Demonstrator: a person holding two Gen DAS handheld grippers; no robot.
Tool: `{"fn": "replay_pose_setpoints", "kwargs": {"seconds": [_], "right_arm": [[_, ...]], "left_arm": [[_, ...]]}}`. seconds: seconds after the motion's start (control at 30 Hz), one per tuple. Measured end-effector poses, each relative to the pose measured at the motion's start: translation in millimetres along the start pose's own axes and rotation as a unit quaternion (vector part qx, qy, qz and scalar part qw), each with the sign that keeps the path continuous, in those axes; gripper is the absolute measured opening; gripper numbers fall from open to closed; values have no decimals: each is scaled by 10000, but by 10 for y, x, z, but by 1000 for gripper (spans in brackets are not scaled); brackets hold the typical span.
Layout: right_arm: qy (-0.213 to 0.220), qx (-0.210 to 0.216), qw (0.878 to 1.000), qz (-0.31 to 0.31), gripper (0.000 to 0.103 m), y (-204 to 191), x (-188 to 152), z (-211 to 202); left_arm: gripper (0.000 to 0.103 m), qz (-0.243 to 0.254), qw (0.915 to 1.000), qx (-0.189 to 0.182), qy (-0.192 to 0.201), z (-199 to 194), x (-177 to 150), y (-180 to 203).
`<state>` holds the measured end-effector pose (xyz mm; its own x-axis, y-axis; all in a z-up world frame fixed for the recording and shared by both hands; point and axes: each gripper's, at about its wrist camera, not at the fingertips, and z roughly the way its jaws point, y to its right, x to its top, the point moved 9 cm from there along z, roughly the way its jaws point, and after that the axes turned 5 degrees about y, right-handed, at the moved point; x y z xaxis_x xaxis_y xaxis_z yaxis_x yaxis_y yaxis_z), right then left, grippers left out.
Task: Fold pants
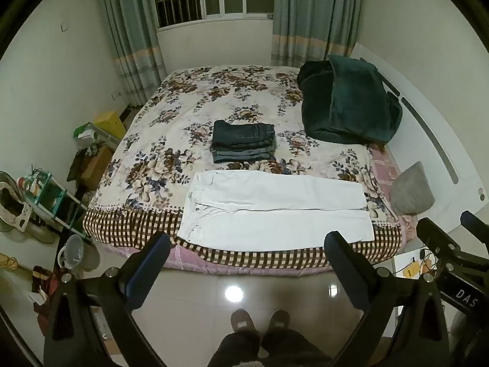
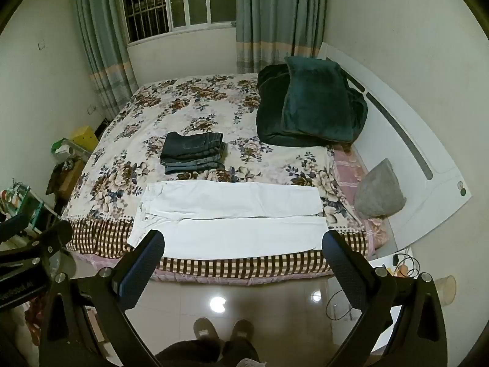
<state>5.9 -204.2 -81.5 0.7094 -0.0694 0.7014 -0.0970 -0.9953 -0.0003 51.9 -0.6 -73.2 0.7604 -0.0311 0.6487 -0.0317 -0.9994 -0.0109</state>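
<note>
White pants (image 1: 275, 208) lie flat on the near edge of the floral bed (image 1: 189, 110), waist to the left, legs side by side to the right. They also show in the right wrist view (image 2: 232, 217). My left gripper (image 1: 247, 244) is open and empty, held back above the floor in front of the bed. My right gripper (image 2: 243, 241) is also open and empty, at the same distance; it shows at the right edge of the left wrist view (image 1: 443, 241).
A stack of folded dark jeans (image 1: 243, 142) sits mid-bed behind the white pants. A dark green blanket (image 1: 348, 104) is piled at the far right. A grey cushion (image 1: 411, 189) leans by the headboard. Shelves and clutter (image 1: 45, 195) stand left of the bed. My slippered feet (image 1: 259, 324) stand on the tiled floor.
</note>
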Motion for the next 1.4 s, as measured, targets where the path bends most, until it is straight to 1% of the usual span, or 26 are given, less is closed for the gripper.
{"fn": "replay_pose_setpoints", "kwargs": {"seconds": [0.2, 0.97, 1.4], "right_arm": [[-28, 14, 10000, 2, 103, 3, 10, -13], [-61, 48, 10000, 36, 103, -8, 16, -67], [-86, 60, 9999, 48, 103, 12, 0, -49]], "left_arm": [[103, -5, 10000, -16, -48, 3, -7, 3], [103, -14, 10000, -2, -4, -35, 15, 35], [103, -24, 10000, -5, -18, -19, 8, -32]]}}
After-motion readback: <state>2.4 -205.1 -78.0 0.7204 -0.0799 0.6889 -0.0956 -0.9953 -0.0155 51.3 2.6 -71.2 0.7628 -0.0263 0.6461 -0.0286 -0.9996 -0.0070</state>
